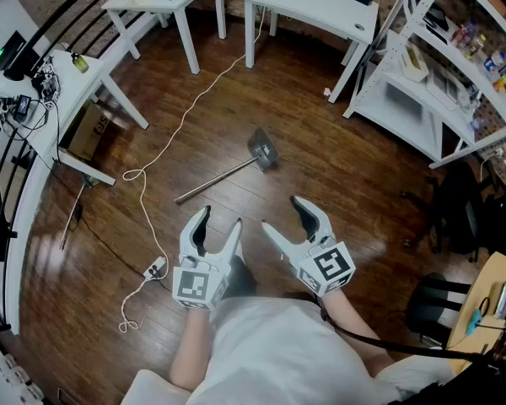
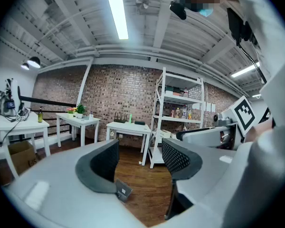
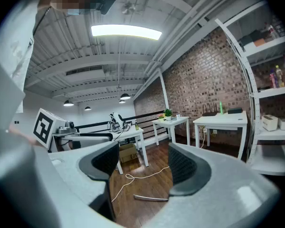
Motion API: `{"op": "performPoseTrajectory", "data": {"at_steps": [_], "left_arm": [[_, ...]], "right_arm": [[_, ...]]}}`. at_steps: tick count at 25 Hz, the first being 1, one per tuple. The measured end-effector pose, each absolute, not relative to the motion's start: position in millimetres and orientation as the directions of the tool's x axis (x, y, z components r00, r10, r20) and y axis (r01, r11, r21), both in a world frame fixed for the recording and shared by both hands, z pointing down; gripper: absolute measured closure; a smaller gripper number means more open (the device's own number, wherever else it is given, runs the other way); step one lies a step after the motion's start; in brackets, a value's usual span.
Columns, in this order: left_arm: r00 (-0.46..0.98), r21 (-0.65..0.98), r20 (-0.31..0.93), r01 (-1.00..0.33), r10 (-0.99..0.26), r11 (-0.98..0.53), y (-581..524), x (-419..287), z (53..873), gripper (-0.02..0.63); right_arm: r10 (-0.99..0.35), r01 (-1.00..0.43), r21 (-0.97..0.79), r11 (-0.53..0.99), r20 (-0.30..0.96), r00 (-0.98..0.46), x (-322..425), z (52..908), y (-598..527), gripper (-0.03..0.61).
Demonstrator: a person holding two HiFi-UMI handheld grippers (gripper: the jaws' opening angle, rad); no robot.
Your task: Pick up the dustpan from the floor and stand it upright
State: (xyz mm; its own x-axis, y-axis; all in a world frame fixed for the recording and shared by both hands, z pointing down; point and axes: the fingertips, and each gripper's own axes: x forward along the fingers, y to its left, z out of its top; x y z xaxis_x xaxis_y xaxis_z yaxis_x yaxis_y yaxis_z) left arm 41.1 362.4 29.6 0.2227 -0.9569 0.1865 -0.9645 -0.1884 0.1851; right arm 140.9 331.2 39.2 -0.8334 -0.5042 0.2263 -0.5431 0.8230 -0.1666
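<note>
With left gripper point(image 1: 220, 219) and right gripper point(image 1: 282, 215) both released and empty, we risk the floor-lying dustpan point(image 1: 262, 149) pivoting out of an off-centre pinch.

left gripper point(image 1: 222, 218), right gripper point(image 1: 280, 212): white, black pads point(image 2: 103, 164), marker cubes point(image 1: 196, 287) | shirt point(image 1: 270, 353): white

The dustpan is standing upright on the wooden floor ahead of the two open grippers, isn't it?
Not upright: the dustpan lies flat on the wooden floor with its handle stretched out, as the head view shows. It is ahead of the left gripper and the right gripper, and both have their jaws open and empty.
</note>
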Motion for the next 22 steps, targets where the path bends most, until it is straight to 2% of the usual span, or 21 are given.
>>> {"op": "performPoseTrajectory", "data": {"at_steps": [4, 10, 18, 22], "left_arm": [[0.277, 0.174, 0.190, -0.954, -0.942, -0.246, 305.4, -9.6, 68.3, 0.330], [0.269, 0.160, 0.352, -0.961, -0.896, -0.226, 252.9, -46.3, 166.3, 0.330], [0.235, 0.208, 0.514, -0.967, -0.825, -0.146, 201.4, -81.6, 316.9, 0.330], [0.225, 0.233, 0.616, -0.968, -0.754, -0.099, 183.6, -90.9, 420.3, 0.330]], "right_arm": [[-0.519, -0.563, -0.157, 0.812, 0.248, -0.818, 86.2, 53.7, 277.8, 0.267], [-0.478, -0.584, -0.209, 0.784, 0.397, -0.783, 58.7, 127.3, 236.4, 0.267], [-0.303, -0.467, -0.272, 0.842, 0.477, -0.825, 0.9, 254.9, 186.5, 0.267], [-0.274, -0.470, -0.324, 0.821, 0.498, -0.822, -11.2, 321.1, 142.0, 0.267]]}}
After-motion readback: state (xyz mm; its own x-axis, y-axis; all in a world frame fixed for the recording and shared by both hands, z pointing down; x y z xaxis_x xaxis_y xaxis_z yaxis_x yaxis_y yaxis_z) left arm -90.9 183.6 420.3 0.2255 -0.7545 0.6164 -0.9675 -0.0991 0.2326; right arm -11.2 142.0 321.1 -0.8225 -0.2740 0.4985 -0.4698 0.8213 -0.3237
